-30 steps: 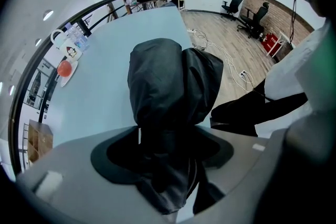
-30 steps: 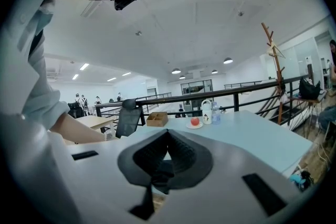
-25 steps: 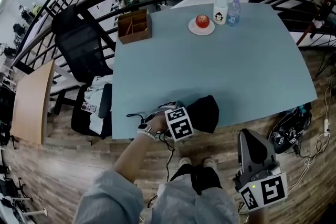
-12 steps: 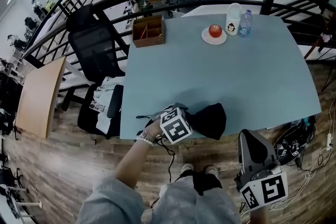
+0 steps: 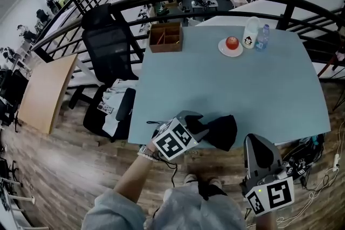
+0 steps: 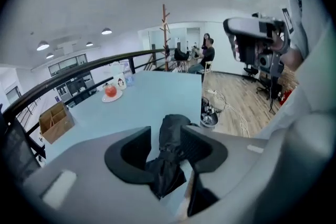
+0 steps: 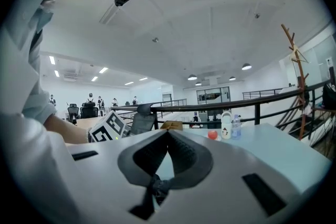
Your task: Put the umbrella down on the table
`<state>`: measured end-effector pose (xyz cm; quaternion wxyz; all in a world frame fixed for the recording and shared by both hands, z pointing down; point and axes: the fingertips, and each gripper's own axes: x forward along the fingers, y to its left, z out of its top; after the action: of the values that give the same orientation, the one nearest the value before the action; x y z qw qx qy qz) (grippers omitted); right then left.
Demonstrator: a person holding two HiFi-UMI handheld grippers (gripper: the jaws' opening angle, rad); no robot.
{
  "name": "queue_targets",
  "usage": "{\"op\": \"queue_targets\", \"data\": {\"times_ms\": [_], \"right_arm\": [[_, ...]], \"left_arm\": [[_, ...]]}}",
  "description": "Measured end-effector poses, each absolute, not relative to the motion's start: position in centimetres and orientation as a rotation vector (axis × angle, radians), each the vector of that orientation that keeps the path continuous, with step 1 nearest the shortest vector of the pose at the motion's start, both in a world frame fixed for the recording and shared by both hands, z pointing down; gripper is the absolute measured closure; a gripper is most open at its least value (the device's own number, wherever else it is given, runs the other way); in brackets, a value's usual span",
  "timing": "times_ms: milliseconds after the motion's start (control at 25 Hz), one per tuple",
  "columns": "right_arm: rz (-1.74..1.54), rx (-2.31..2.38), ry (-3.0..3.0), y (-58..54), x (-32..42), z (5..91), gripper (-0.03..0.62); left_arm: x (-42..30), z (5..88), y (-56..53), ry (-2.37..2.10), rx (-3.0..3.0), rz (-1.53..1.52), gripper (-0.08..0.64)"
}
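Lifts left gripper (image 5: 195, 122) higher off table (image 5: 242, 83) than a second ago, jaws closing, unclamped; leaves umbrella (image 5: 221, 132) between them at table's 6 o'clock edge. Keeps right gripper (image 5: 257, 143) jaws together, empty.

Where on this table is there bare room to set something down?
The broad middle of the table is bare, from the wooden box and the apple plate at the far edge to the umbrella at the near edge; the near right corner too. Crowded: the far right, with plate, white bottle and water bottle.
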<state>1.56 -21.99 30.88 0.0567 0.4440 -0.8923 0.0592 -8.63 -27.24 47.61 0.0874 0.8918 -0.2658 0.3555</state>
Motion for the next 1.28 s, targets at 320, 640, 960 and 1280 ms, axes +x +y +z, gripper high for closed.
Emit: {"op": "queue_targets", "data": {"times_ms": [320,640,960,1280], "right_arm": [[0.135,1.313,-2.732,-22.3,0.4,30.1,0.595],[0.079,1.275,-2.774,-22.6,-1.1,28.7,0.595],[0.034,1.233,-2.815,-22.4,-2.6,27.4,0.595],[-0.005,1.211,-2.848,-21.9,-3.4,25.9,0.595]], "left_arm": [[-8.7,38.6,-26.8,-0.991,2.816,0.66,0.448],[-10.4,32.5,-24.6,-1.14,2.852,0.338,0.489],[-12.9,30.3,-22.4,-1.287,2.807,0.201,0.545],[-14.1,29.4,-21.2,-1.364,2.806,0.221,0.555]]}}
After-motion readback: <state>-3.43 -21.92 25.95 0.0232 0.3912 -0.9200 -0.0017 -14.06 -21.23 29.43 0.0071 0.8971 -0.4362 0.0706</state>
